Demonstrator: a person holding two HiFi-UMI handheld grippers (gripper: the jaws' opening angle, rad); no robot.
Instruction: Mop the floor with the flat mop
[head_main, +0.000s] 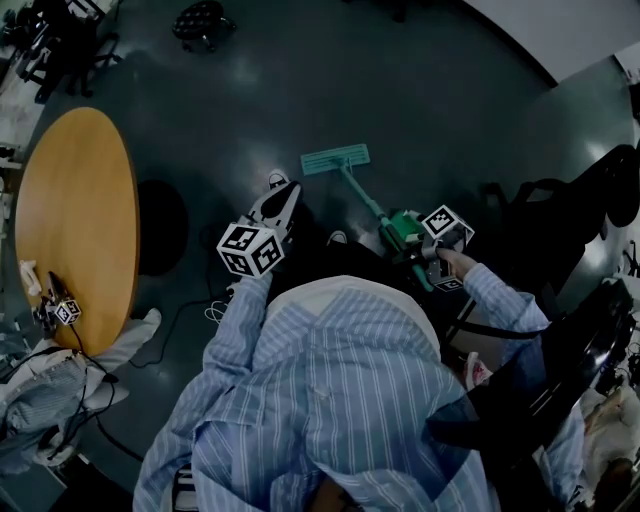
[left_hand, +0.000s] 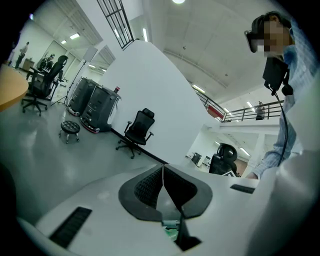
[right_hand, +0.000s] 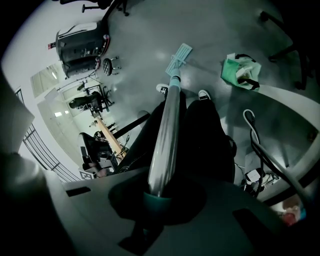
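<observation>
One flat mop (right_hand: 167, 125), handle clamped in right gripper (right_hand: 159, 192); left gripper (left_hand: 163, 172) closed, seemingly empty.

A round tan wooden table (head_main: 75, 220) occupies the left side. A black swivel office chair (left_hand: 137, 131) stands before a white partition wall (left_hand: 150, 90), near a black round stool (left_hand: 70, 128). A green bag (right_hand: 240, 71) sits apart.

Big open-plan office hall: swivel chair (left_hand: 137, 131), rolling stool (left_hand: 70, 129), round wooden counter (head_main: 75, 220), glossy grey floor (head_main: 420, 90), mezzanine railing (left_hand: 250, 112), ceiling strip lights (left_hand: 145, 34).
</observation>
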